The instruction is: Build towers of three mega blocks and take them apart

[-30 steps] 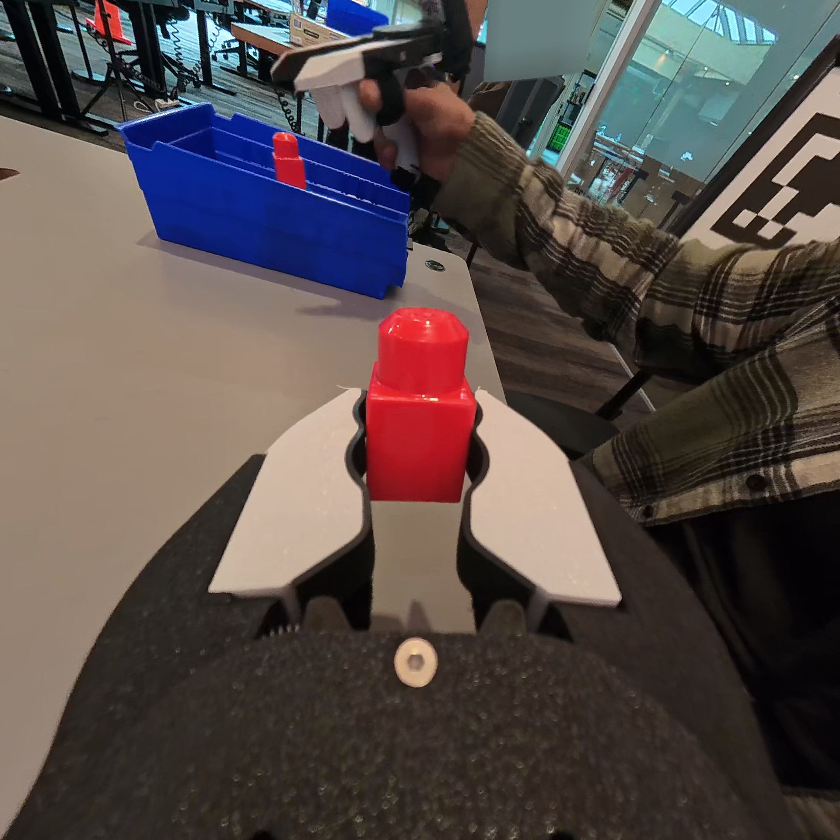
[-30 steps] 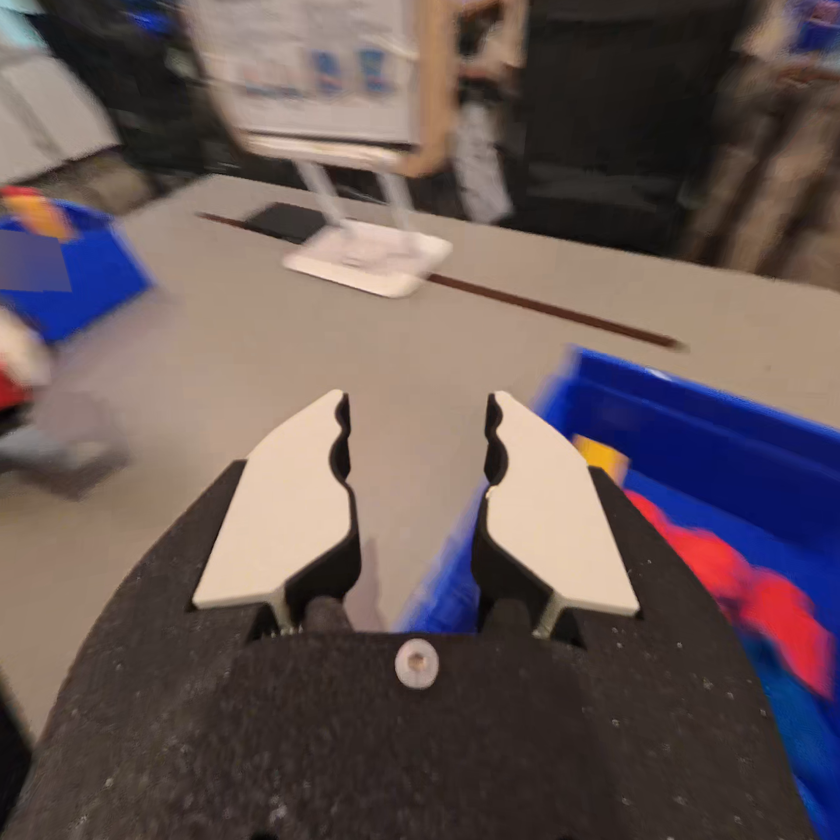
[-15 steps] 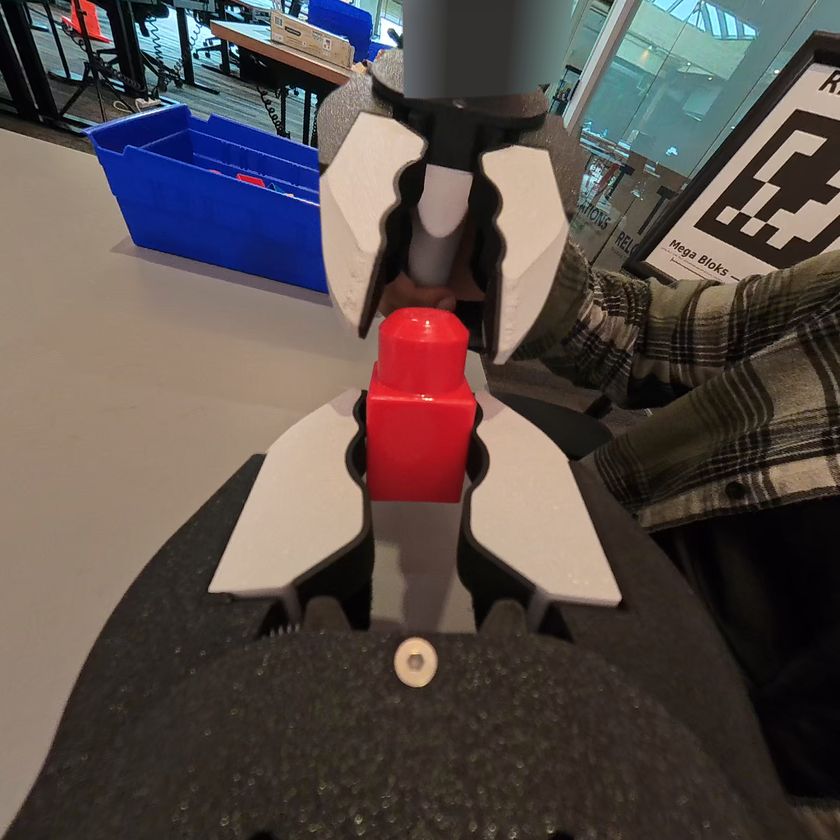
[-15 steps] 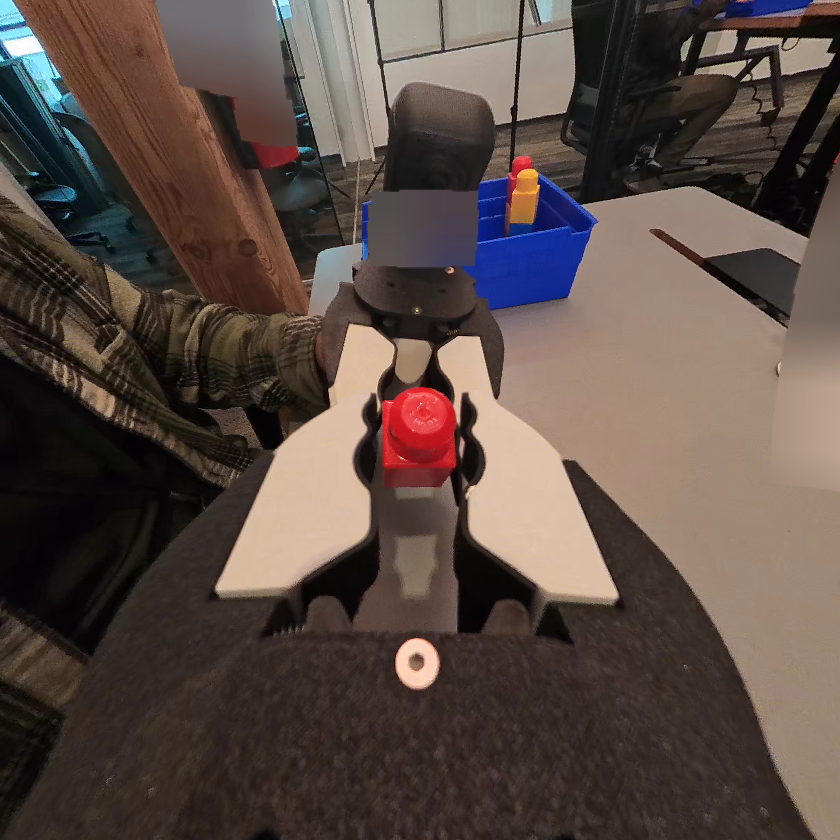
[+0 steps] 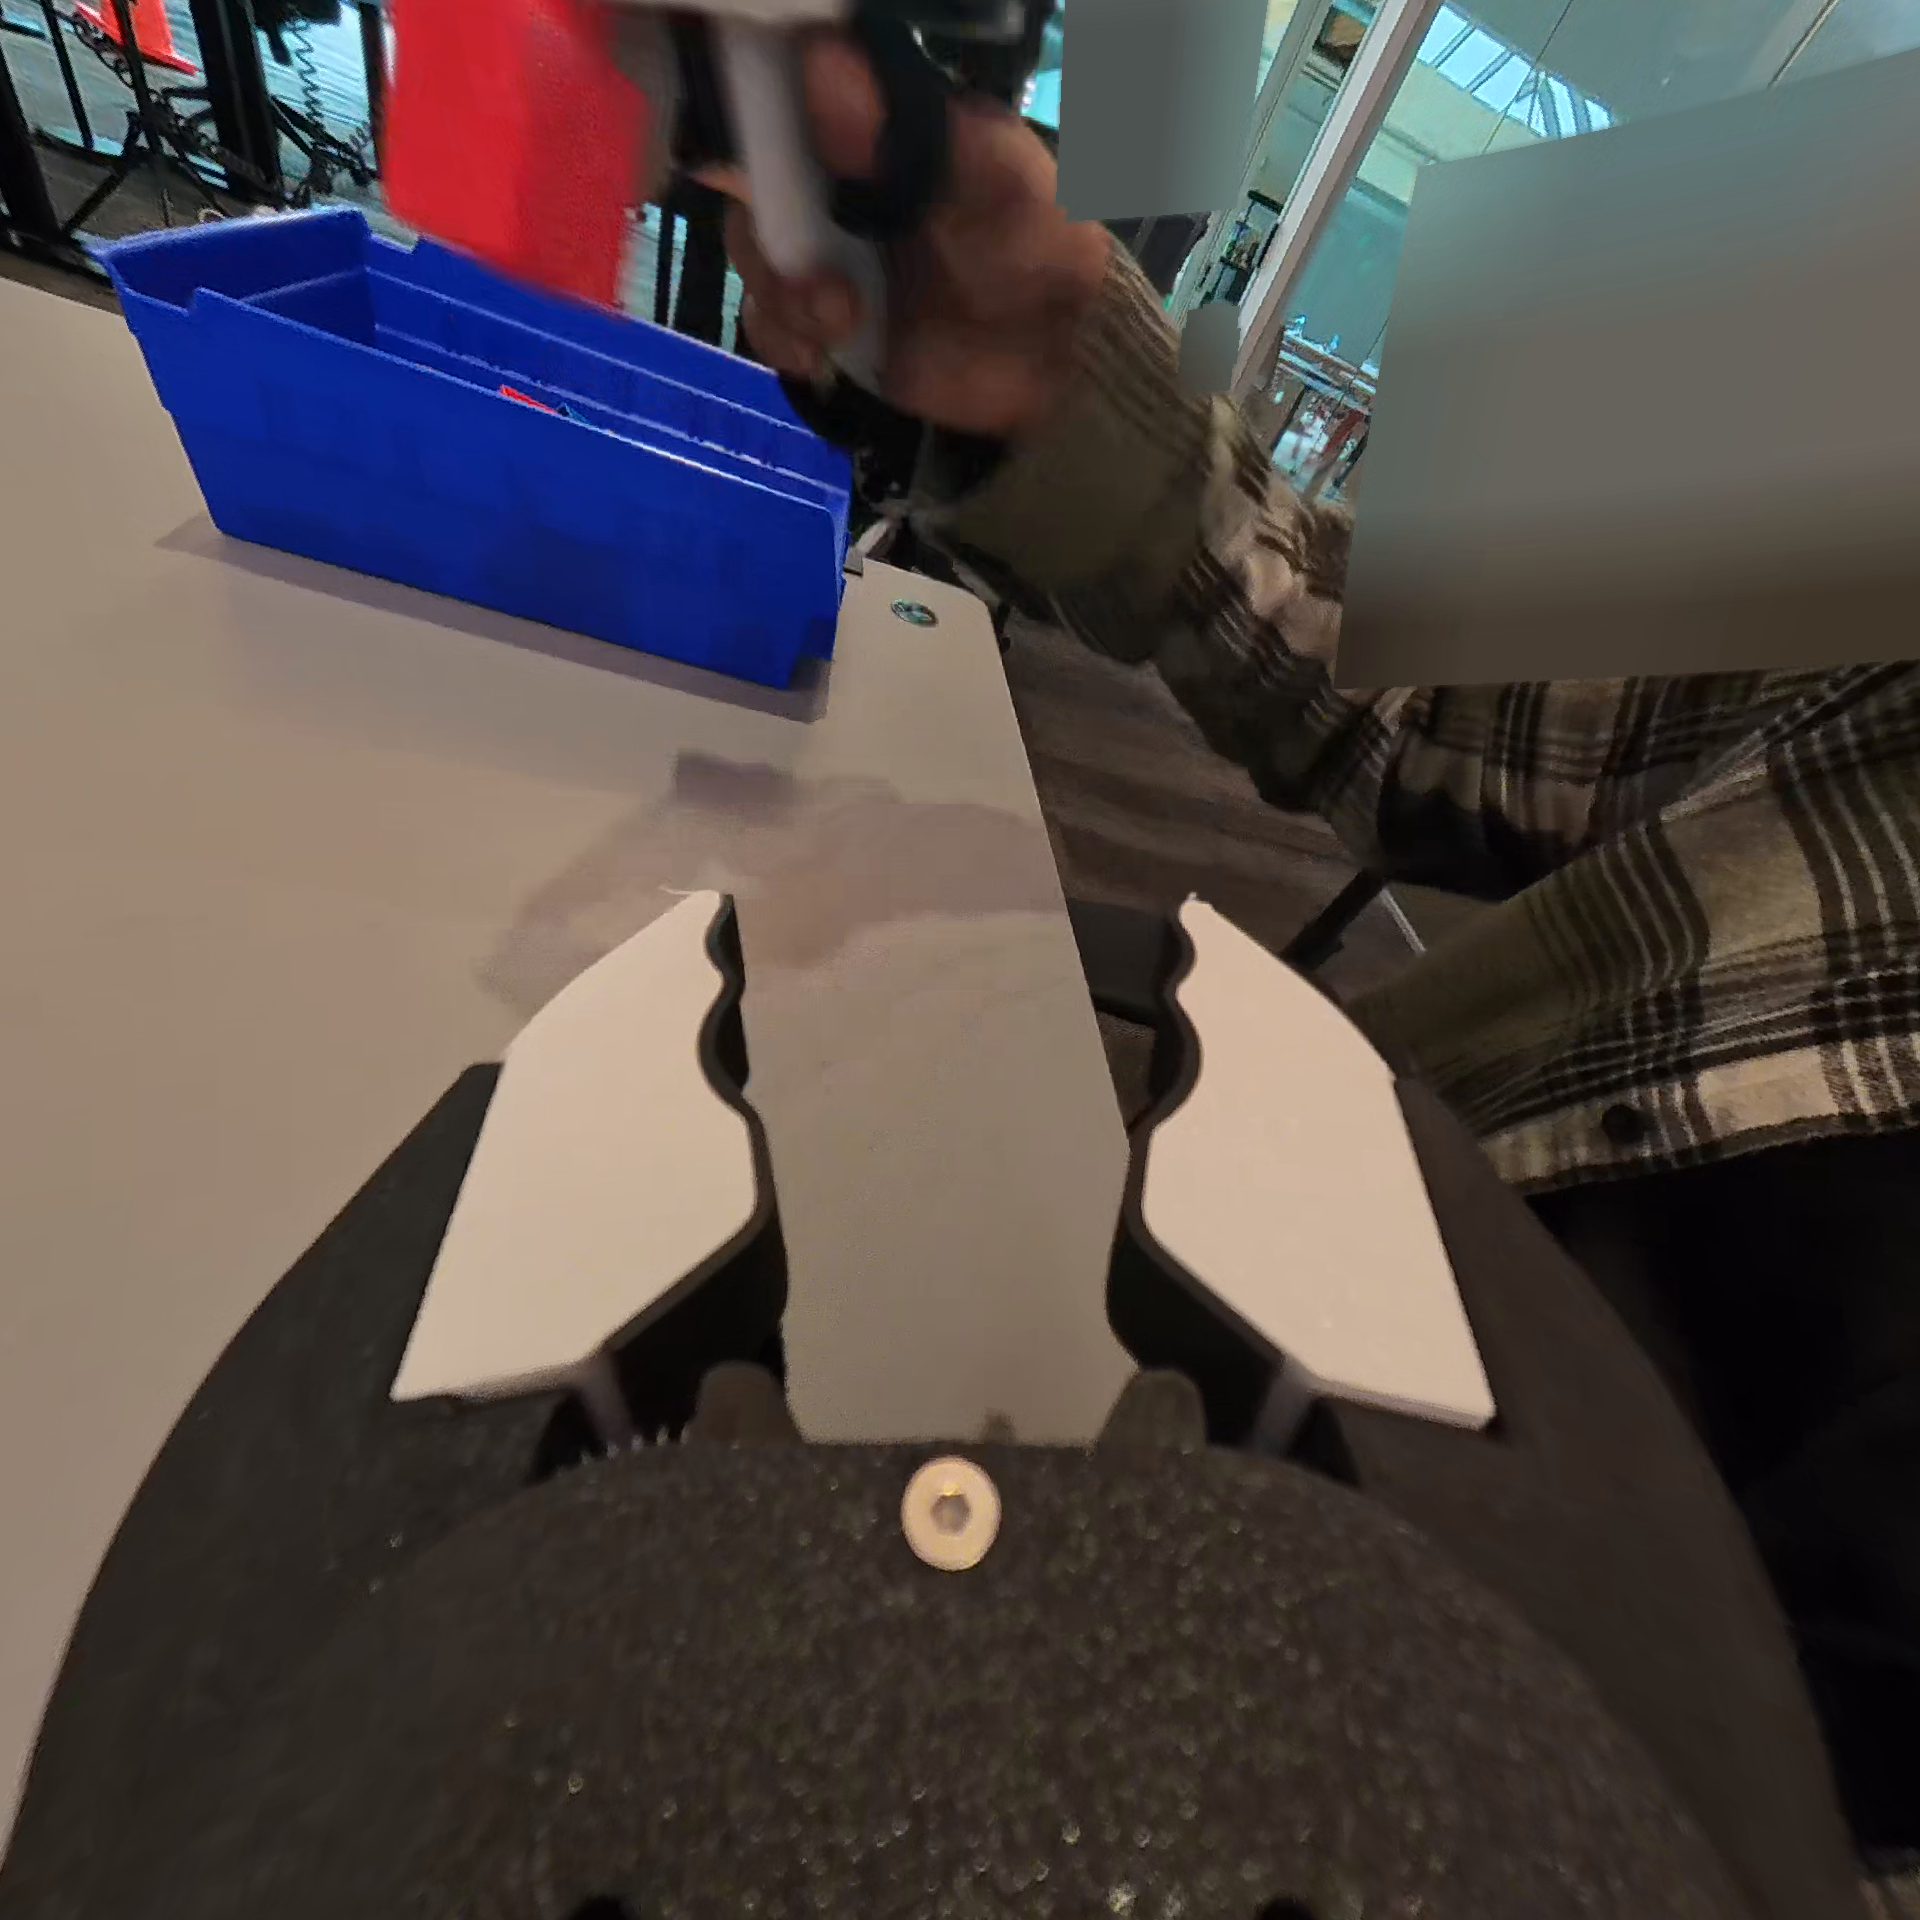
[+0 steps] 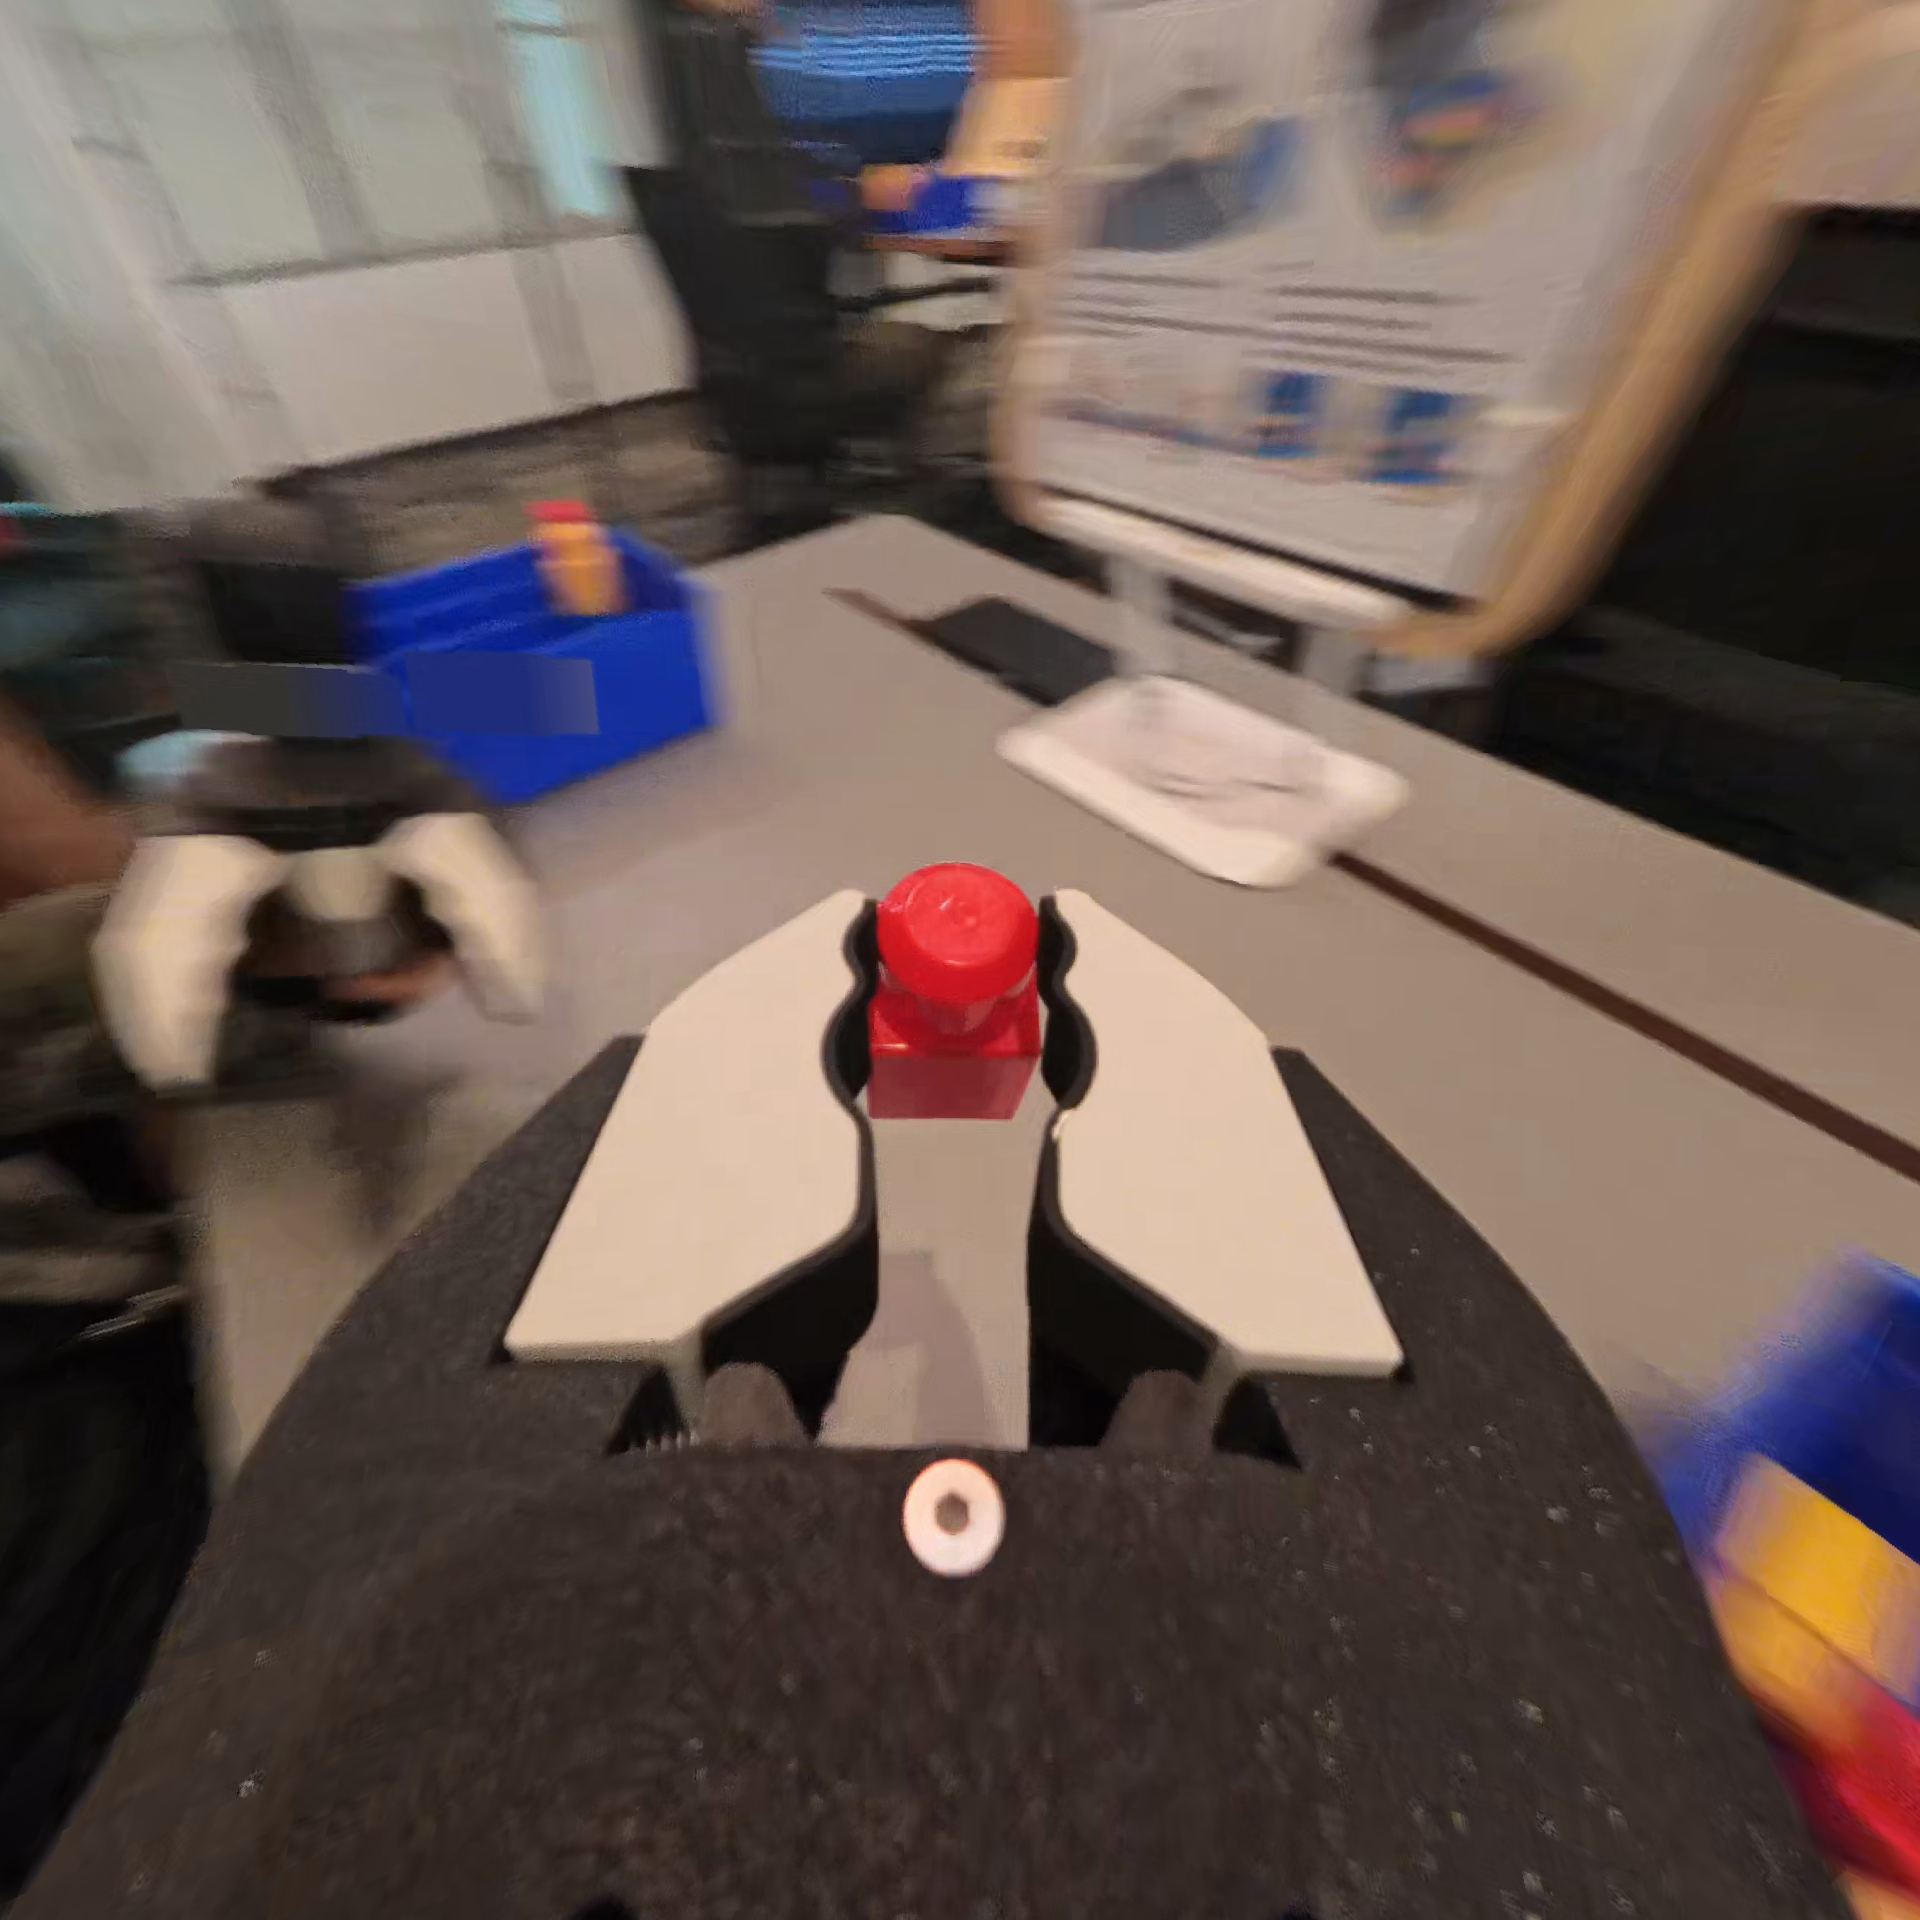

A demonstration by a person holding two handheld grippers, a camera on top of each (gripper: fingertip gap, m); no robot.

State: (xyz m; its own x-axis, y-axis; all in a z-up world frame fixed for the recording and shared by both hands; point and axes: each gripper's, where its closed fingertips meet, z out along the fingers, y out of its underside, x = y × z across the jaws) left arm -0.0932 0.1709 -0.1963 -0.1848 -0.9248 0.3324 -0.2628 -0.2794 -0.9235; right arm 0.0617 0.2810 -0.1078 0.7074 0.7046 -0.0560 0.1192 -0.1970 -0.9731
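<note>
- Jaws of the left gripper are spread apart and empty above the grey counter; half a second ago the red block was clamped there.
- Red block, a glossy square base with one round stud, is now gripped by the right gripper, jaws closed on it.
- Blue bins are seen beyond.

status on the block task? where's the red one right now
Done: a stacked tower already stands in the far blue bin. In hand: the right gripper is shut on the red block; the left gripper is open and empty. Left: this block isn't yet placed or stacked.
</note>
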